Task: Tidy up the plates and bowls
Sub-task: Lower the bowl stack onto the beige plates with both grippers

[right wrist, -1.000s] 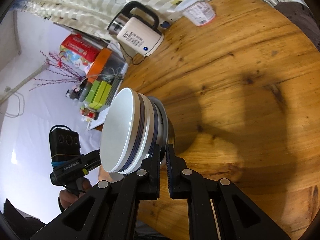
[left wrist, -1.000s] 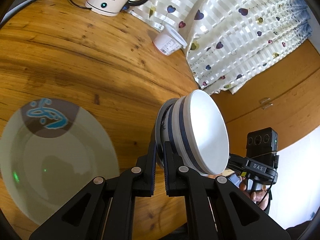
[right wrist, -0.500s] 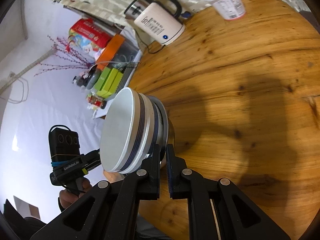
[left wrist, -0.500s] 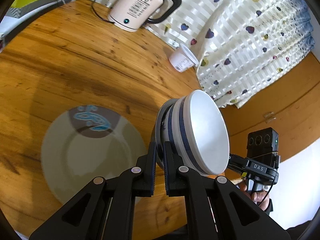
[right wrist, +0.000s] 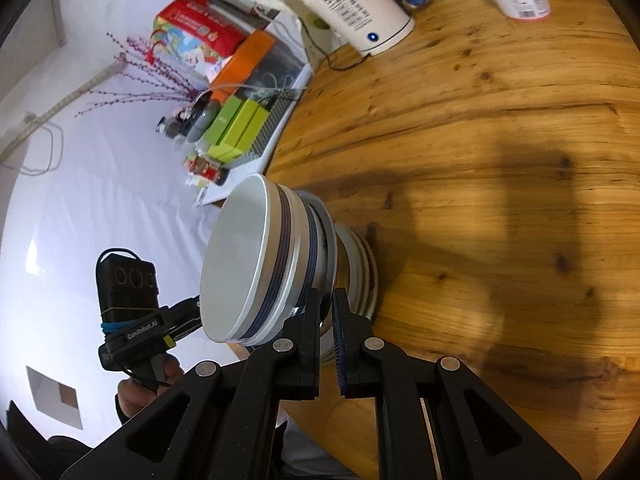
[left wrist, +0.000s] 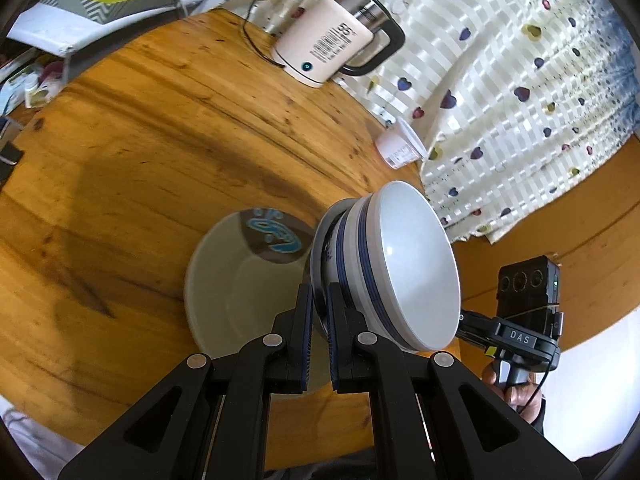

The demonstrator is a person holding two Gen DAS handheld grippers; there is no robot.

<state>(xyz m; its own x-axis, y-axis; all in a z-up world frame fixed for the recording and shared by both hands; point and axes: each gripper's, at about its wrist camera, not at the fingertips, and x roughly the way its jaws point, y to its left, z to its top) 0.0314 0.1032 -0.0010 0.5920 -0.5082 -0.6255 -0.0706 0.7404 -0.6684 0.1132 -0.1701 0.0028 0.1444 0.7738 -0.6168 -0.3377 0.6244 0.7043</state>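
Note:
A stack of white bowls with blue bands (left wrist: 400, 264) hangs above the wooden table (left wrist: 140, 140), carried from two opposite sides. My left gripper (left wrist: 318, 308) is shut on the rim of the lowest bowl. In the right wrist view the same stack of bowls (right wrist: 248, 264) is pinched on its other side by my right gripper (right wrist: 327, 312), also shut on that rim. A white plate with a blue fish pattern (left wrist: 240, 288) lies flat on the table, just below and left of the stack. Its white rim (right wrist: 362, 276) peeks out behind the bowls.
A cream electric kettle (left wrist: 332, 52) with a cord stands at the table's far edge, a plastic yoghurt cup (left wrist: 400, 148) to its right. A heart-patterned cloth (left wrist: 500, 80) hangs behind. Green boxes (right wrist: 236, 124) and clutter sit on a shelf beyond the table (right wrist: 500, 160).
Both grippers have carried the bowl stack across the table. The plate has slid from the left of the left wrist view to just under the stack, and the kettle has come closer.

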